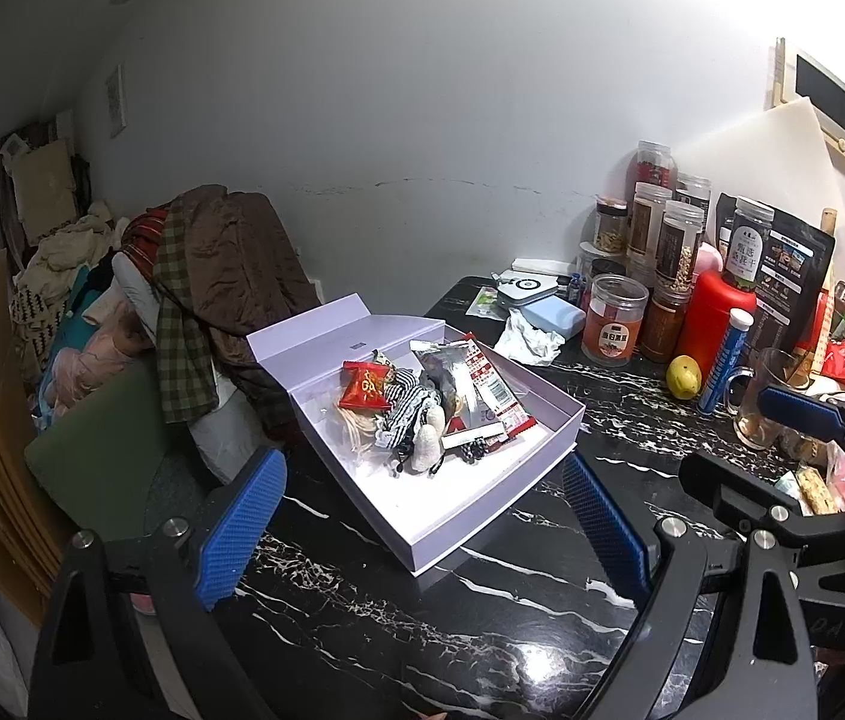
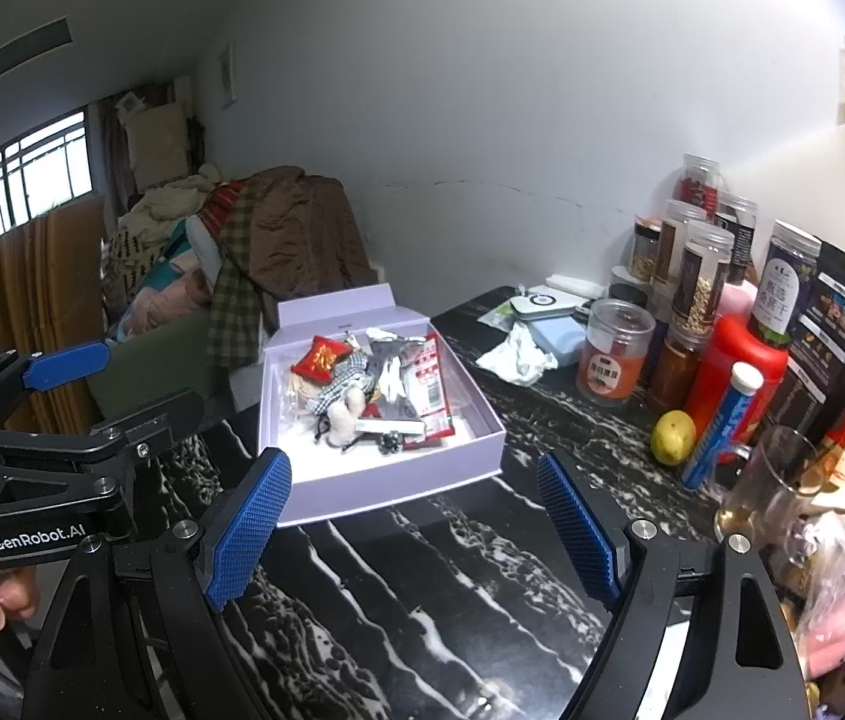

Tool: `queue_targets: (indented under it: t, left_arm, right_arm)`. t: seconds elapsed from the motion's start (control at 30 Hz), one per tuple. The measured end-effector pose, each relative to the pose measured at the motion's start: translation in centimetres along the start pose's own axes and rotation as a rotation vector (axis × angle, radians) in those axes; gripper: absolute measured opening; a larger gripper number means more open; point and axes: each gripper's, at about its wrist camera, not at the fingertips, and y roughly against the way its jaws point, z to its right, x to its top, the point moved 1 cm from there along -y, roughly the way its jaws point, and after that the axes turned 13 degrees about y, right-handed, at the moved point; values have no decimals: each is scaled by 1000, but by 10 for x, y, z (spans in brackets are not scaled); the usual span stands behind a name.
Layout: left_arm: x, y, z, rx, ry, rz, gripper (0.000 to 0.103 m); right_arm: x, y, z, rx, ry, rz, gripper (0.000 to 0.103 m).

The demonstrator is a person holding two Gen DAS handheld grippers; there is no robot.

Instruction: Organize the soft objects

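Observation:
An open lilac box (image 1: 482, 540) (image 2: 398, 486) sits on the black marble table (image 1: 422, 630). It holds a red packet (image 1: 368, 393) (image 2: 320, 357), a checked cloth (image 1: 407, 405) (image 2: 341, 384), white plush pieces (image 1: 428, 441) (image 2: 344, 414) and red-and-white snack packets (image 1: 488, 384) (image 2: 431, 384). My left gripper (image 1: 421, 463) (image 2: 122, 384) hovers open just short of the box's near wall, with nothing between its blue pads. My right gripper (image 2: 411, 462) (image 1: 746, 444) is beside it on the right, also open and holding nothing.
A crumpled white tissue (image 1: 527, 339) lies right of the box. Further right stand jars (image 1: 614, 324), a red bottle (image 1: 716, 324), a blue tube (image 1: 722, 360), a lemon (image 1: 683, 377) and a glass mug (image 1: 767, 396). A chair piled with clothes (image 1: 224, 276) is behind the box.

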Motion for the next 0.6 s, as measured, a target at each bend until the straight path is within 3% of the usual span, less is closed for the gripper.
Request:
queue_targets:
  t: [0.6]
  left_arm:
    - [-5,0,1,-5,-2,-11,95]
  right_arm:
    - [-3,4,3,-4,-9,-3,85]
